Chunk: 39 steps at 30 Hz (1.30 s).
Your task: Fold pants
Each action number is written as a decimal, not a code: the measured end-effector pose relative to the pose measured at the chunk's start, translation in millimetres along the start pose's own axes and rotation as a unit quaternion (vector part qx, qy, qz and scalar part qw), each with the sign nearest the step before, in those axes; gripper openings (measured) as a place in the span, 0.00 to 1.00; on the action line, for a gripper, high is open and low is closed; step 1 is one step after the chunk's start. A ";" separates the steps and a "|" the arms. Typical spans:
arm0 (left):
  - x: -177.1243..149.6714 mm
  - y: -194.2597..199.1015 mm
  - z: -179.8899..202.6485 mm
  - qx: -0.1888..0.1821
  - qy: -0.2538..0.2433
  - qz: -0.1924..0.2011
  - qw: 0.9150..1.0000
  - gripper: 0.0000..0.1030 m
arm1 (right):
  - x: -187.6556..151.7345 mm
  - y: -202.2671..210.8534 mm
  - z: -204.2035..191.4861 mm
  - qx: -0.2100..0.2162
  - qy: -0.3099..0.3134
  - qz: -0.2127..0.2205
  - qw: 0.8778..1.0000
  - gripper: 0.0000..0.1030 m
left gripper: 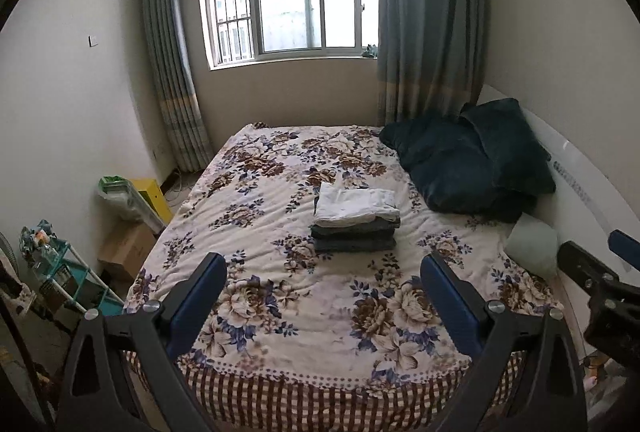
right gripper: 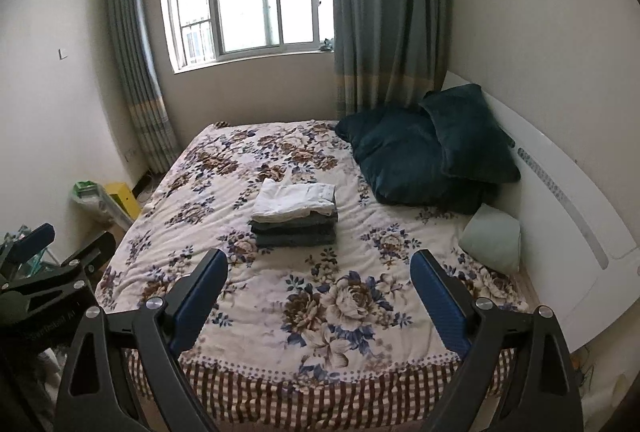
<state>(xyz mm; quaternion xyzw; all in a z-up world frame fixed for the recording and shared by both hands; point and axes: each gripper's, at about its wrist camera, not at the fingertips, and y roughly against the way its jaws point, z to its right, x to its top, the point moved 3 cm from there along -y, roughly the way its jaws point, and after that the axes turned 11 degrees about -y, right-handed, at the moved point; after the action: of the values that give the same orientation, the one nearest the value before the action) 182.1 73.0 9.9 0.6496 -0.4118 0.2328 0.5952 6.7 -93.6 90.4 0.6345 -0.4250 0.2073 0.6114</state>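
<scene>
The pants (left gripper: 355, 222) are seen already folded — a neat stack at mid-frame on the bed (left gripper: 280, 312), white pair on top, grey ones beneath. No unfolded garment is visible, so the folding is judged finished or nearly so; whatever is left cannot be made out from these views.

The left gripper (left gripper: 324, 296) is held above the near edge of the bed, fingers spread wide, nothing between them. The right gripper (right gripper: 319, 292) is likewise spread and empty.

As for containers — a cardboard box (left gripper: 127, 247) sits at lower left on the floor, its contents hidden. A yellow box (left gripper: 151, 195) behind it is closed.
</scene>
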 end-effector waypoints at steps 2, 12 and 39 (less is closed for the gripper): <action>0.0 2.9 3.6 -0.001 0.000 0.002 1.000 0.96 | -2.9 8.5 2.7 0.009 -0.002 -0.011 1.000 0.92; 12.2 -14.5 16.0 0.004 0.016 0.012 1.000 1.00 | 19.9 -18.6 20.5 -0.016 0.001 0.000 1.000 0.93; 19.2 -125.1 16.8 0.026 -0.002 -0.072 0.997 1.00 | 50.1 -176.3 5.6 -0.044 0.000 -0.046 0.998 0.93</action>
<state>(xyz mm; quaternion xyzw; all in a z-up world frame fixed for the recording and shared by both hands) 291.1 45.9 -50.7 0.6931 -0.3588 0.1991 0.5927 172.7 -132.5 23.0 0.6256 -0.4039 0.1604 0.6479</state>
